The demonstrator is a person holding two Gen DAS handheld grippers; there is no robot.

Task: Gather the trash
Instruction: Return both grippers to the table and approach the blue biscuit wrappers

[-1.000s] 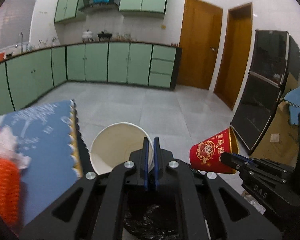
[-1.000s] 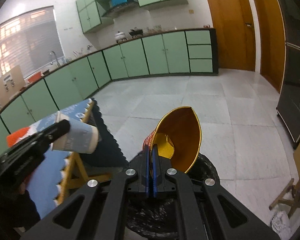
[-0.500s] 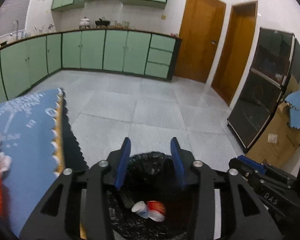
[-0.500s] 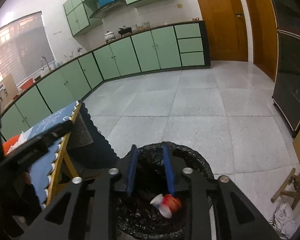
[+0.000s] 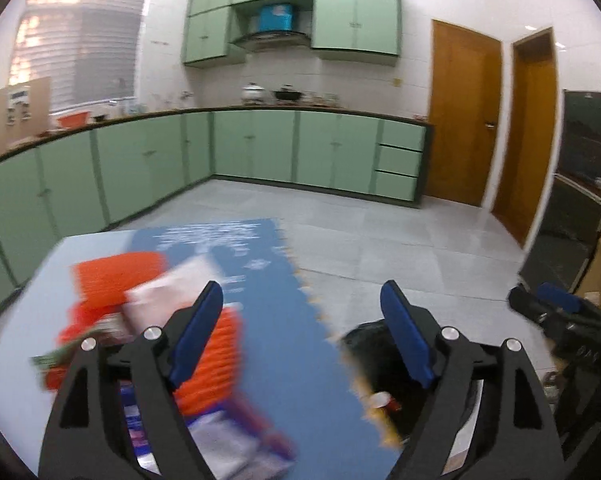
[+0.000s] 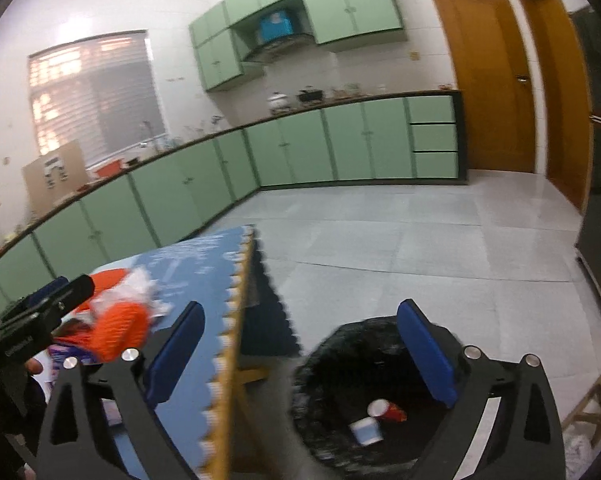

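Left wrist view, left to right. Table (image 5: 28,312): pale top under a blue mat (image 5: 284,344), its near part cut off by the gripper frame. Orange knitted item (image 5: 116,276) and white crumpled paper (image 5: 168,296) on the mat: heavily blurred, shapes uncertain. Printed packet (image 5: 236,444) below them, smeared, wording unreadable. Left gripper (image 5: 302,334): fingers spread wide, having just been opening, nothing between them. Bin (image 5: 364,344) lined with black bag, beside the table's edge on the floor, mostly hidden behind the right finger; a red cup (image 5: 382,400) shows inside.

Right wrist view, left to right. Left gripper's black tip, over the orange item; whether it touches cannot be told. A fingertip of the person's hand (image 6: 34,366) shows below it. Right gripper (image 6: 300,352): fingers spread wide, having just been opening, empty. Bin interior: red cup and white cup (image 6: 366,430) lie side by side at the bottom. Bin's near rim cut off by the gripper frame.
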